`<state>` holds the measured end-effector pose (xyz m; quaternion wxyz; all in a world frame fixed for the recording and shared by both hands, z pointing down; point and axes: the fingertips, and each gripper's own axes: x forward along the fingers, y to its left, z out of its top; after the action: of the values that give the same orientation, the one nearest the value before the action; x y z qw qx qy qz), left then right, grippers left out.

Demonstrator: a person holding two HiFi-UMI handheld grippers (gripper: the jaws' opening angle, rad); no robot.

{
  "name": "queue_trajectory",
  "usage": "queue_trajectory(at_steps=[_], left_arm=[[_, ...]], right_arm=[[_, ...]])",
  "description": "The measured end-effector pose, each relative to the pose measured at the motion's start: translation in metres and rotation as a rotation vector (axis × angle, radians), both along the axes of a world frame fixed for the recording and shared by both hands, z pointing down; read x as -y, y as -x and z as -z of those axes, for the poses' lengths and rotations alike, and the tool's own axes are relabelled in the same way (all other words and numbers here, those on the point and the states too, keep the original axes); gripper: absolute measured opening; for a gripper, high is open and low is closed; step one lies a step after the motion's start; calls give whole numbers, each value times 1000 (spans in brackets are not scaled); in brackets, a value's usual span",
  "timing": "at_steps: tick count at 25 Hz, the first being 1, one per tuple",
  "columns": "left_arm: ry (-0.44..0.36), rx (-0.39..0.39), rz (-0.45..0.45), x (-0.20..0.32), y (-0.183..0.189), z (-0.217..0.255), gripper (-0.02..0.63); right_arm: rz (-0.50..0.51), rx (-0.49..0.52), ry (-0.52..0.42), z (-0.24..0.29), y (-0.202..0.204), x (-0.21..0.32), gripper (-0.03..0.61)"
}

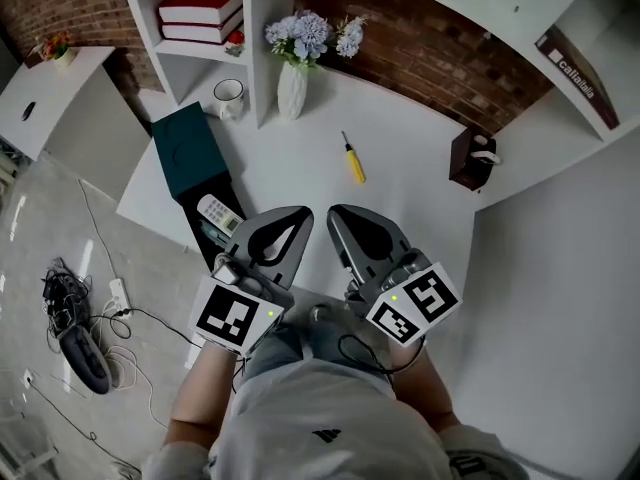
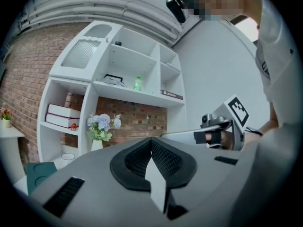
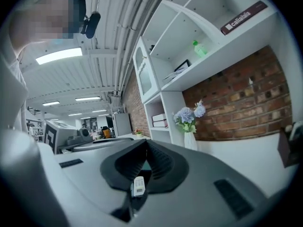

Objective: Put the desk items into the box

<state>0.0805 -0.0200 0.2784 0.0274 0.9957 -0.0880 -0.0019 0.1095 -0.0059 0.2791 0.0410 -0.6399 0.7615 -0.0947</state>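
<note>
Only head view: yellow screwdriver (image 1: 353, 158)

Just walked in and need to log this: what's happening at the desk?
A person holds the left gripper and right gripper side by side over the near edge of the white desk, both shut and empty. A yellow screwdriver lies on the desk. A remote appears to lie in the open dark box at the left.
</note>
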Motion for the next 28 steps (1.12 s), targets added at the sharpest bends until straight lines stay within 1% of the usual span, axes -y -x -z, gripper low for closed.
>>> queue_trajectory(at_steps=[3,7,14,17,21,28], left_arm=[[7,0,-45,-5,-9,-1,12],[12,3,-81,-5,-11,-5,12],[23,34,-144,-4,-21,-21,12],[40,40,-156,-3,-30,-26,12],[27,49,-165,-3,-45,-28,12],[29,34,-144,11,-82,-20,12]], right_arm=[[-35,-1,7,-1,-6,-3,9],[-65,4,14,-5,-7,0,9],[-117,12,39,-19,-18,3,9],[-138,13,54,-27,-30,0,9],[-159,30,65,-34,-51,1,9],[-142,7,78,-35,-91,16,9]])
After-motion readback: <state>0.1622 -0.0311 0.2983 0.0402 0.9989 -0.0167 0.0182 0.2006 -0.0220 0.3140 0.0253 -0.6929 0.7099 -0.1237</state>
